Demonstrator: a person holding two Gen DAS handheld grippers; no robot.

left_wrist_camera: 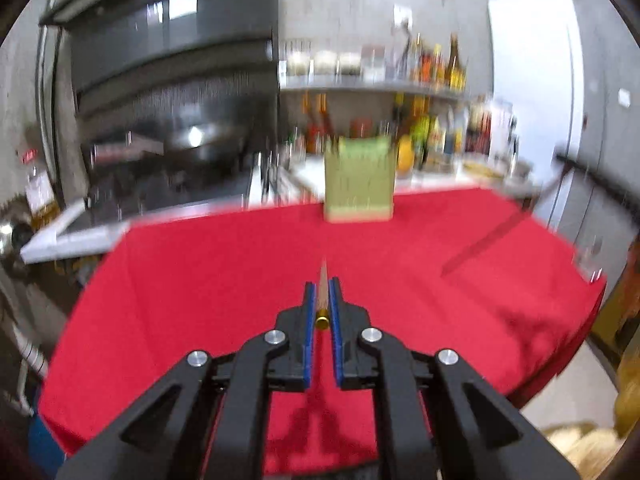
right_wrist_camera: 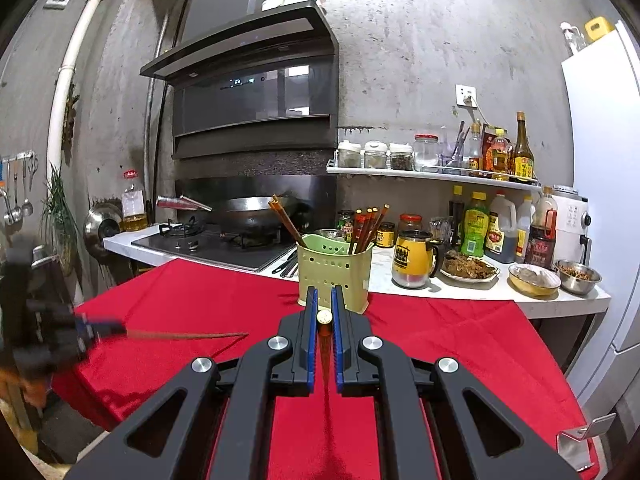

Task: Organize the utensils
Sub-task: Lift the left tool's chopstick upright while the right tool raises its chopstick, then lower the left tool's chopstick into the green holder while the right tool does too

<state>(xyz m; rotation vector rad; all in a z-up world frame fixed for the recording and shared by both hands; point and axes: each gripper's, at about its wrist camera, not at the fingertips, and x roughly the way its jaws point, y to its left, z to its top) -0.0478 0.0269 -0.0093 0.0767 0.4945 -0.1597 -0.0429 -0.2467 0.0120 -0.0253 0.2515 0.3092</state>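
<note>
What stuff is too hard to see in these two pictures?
- Left wrist view: the green perforated plastic utensil holder and the shelf bottles are smeared by motion blur.
- Right wrist view: the brown chopstick with a gold cap is mostly hidden between the right gripper fingers.
- Right wrist view: the left gripper is blurred.

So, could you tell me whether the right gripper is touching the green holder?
Apart. In the right wrist view the right gripper, shut on a chopstick, overlaps the green holder only visually; red cloth separates them.

Both wrist views look forward over the red cloth [left_wrist_camera: 240,280] [right_wrist_camera: 240,304] toward the green holder [left_wrist_camera: 358,178] [right_wrist_camera: 334,276], right view nearer.
</note>
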